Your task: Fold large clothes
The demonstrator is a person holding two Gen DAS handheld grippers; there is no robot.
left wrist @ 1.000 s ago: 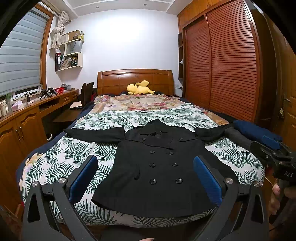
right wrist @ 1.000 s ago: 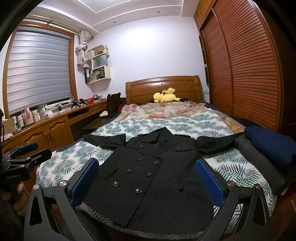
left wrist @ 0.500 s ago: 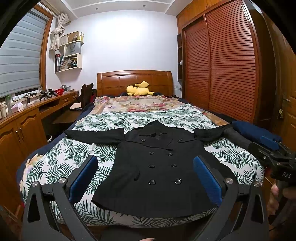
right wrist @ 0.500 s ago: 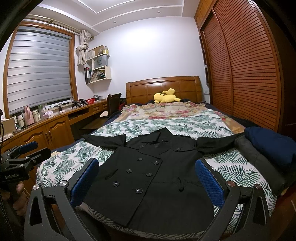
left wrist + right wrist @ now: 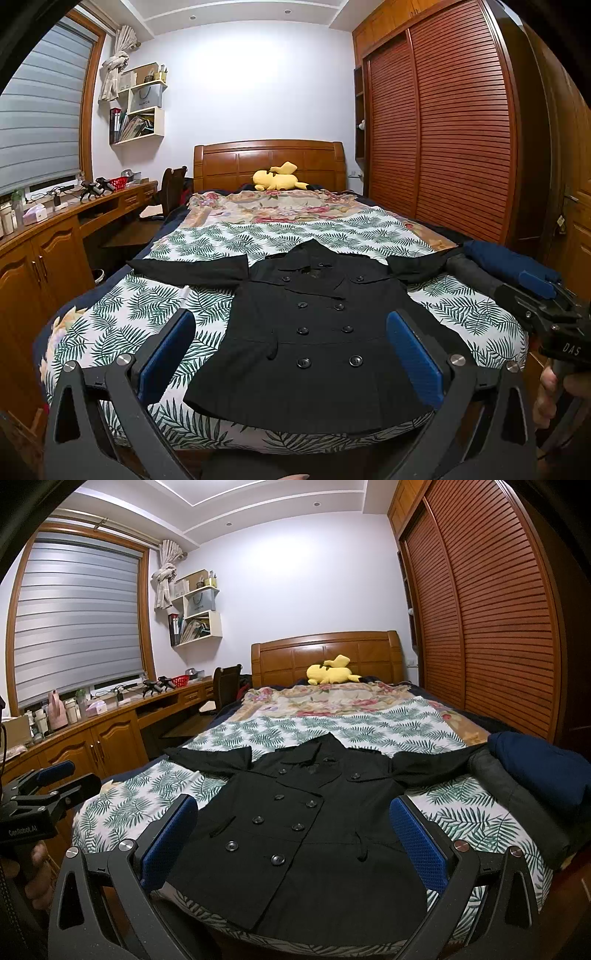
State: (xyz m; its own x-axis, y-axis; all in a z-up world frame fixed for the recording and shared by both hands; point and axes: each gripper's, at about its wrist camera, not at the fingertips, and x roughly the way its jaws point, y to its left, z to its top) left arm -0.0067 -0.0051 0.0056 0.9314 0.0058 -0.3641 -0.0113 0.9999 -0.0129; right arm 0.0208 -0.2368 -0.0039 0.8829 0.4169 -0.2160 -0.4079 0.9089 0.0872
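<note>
A black double-breasted coat (image 5: 314, 343) (image 5: 295, 834) lies flat and face up at the foot of the bed, both sleeves spread sideways and its hem at the near edge. My left gripper (image 5: 291, 354) is open, held above the hem with nothing between its blue pads. My right gripper (image 5: 295, 843) is also open and empty, hovering over the coat's lower half. In the left wrist view the right gripper (image 5: 543, 299) shows at the far right, held by a hand. In the right wrist view the left gripper (image 5: 48, 786) appears at the far left.
The bed (image 5: 155, 314) has a leaf-print cover. Folded dark blue and grey clothes (image 5: 532, 775) are stacked at its right edge, on the coat's right sleeve end. A yellow plush toy (image 5: 277, 177) lies by the headboard. A wooden desk (image 5: 103, 731) runs along the left, a slatted wardrobe (image 5: 443, 147) along the right.
The left wrist view has tilted slightly, so the coat sits a little lower in frame. The coat itself has not moved and both grippers remain open.
</note>
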